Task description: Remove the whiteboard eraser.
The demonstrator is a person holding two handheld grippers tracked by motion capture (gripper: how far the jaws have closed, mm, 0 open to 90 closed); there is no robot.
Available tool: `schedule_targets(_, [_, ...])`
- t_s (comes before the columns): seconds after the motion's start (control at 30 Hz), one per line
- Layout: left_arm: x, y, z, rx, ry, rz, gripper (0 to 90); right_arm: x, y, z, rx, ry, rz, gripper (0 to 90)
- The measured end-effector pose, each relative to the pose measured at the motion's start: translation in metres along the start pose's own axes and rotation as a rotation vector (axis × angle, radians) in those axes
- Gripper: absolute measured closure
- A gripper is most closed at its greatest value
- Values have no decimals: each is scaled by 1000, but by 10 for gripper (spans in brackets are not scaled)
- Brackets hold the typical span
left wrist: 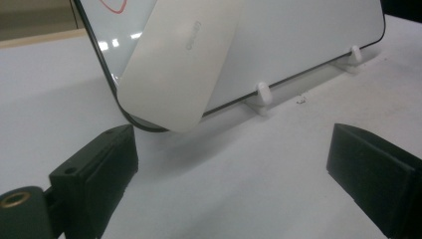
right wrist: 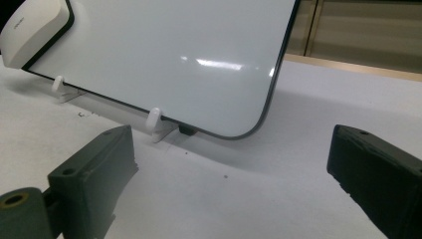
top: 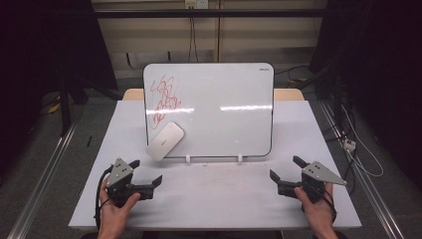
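Reaching toward the eraser (left wrist: 179,59), which is clinging to the whiteboard (top: 224,109) just ahead of its empty, wide-apart jaws, the left gripper (top: 144,174) is needing to advance and clamp it, while the right gripper (top: 287,169) is waiting likewise agape.

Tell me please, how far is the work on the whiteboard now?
Nothing looks done: the red scribble is on the whiteboard. Nothing is in hand: the left gripper and right gripper rest open on the table. The eraser sits untouched against the board. Left: grasp it and wipe.
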State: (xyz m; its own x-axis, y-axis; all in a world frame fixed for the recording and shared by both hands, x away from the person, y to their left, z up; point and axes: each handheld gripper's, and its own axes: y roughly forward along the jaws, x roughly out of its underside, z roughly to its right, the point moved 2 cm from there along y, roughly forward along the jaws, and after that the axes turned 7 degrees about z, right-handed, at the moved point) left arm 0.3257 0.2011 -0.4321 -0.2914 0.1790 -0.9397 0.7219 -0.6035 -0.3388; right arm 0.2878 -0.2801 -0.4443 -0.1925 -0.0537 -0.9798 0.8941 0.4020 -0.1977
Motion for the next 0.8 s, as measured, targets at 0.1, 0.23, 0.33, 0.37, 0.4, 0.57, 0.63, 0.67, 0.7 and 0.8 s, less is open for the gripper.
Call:
schedule_targets(0.1, [-1, 1, -1, -22, 6, -8, 62, 0, 2, 0, -5, 6, 2, 48])
schedule_targets(0.23, [-4, 2, -3, -10, 5, -15, 62, 1, 1, -1, -13, 5, -6, 49])
schedule_targets(0.33, [-5, 3, -3, -8, 3, -19, 62, 1, 1, -2, -19, 5, -7, 49])
schedule_targets(0.37, [-5, 4, -3, -3, 1, -23, 66, 1, 1, -2, -23, 4, -7, 49])
schedule_targets(0.4, [-5, 4, -3, -8, 6, -35, 70, 1, 1, -2, -23, 4, -7, 49])
schedule_targets(0.57, [-9, 7, -5, -17, -5, -41, 69, 1, 4, -3, -27, 4, -12, 49])
schedule_targets(0.63, [-12, 9, -5, -21, 26, -58, 69, 1, 4, -3, -27, 7, -13, 49])
schedule_targets(0.67, [-14, 10, -4, -15, 31, -66, 68, 2, 3, -3, -26, 8, -15, 49])
schedule_targets(0.7, [-15, 13, -4, 8, 45, -69, 67, 2, 3, -3, -27, 8, -15, 49])
schedule_targets(0.8, [-15, 16, -4, 24, 50, -79, 65, 2, 4, -5, -30, 8, -15, 49])
